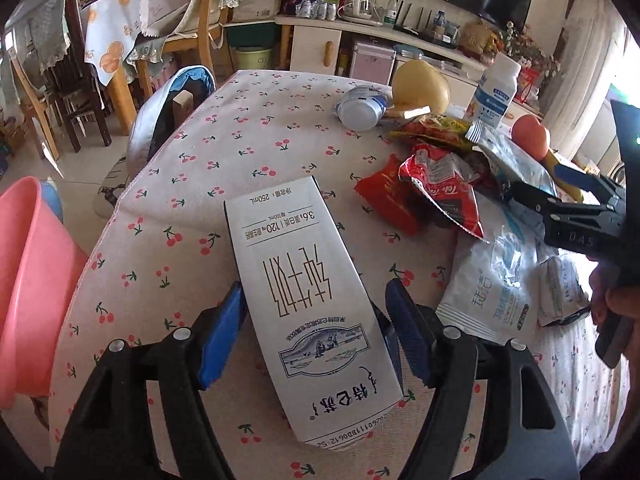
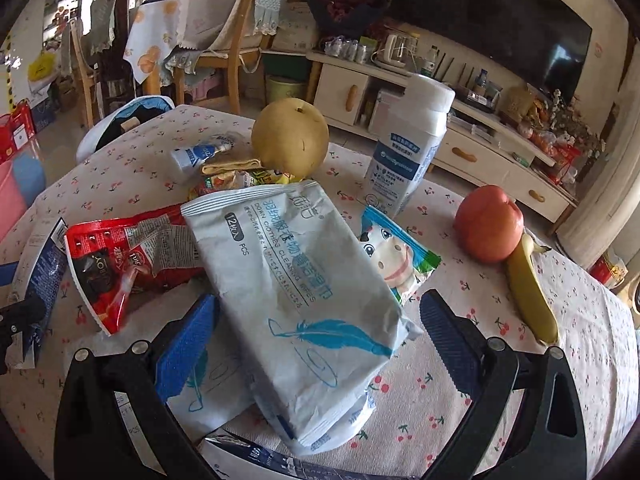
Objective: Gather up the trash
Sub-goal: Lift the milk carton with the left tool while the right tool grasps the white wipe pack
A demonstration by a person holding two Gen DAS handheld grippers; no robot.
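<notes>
A white milk carton (image 1: 304,280) lies flat on the cherry-print tablecloth (image 1: 200,152). My left gripper (image 1: 316,286) is open and straddles it, blue pads beside its long edges; a sliver of gap shows at the right pad. My right gripper (image 2: 320,298) stands wide open around a white wipes packet (image 2: 296,280) that rests on a second, similar packet (image 2: 212,392). Its right pad is clear of the packet. A crumpled red snack wrapper (image 2: 120,256) and a cow-print sachet (image 2: 396,256) lie beside it. In the left wrist view the right gripper (image 1: 576,200) shows at the right edge.
A pear (image 2: 290,140), an apple (image 2: 488,228), a banana (image 2: 532,292), an upright white bottle (image 2: 408,148) and a tipped small bottle (image 2: 196,156) share the table. A pink bin (image 1: 28,280) stands off the table's left edge. A chair with a jacket (image 1: 172,108) is behind.
</notes>
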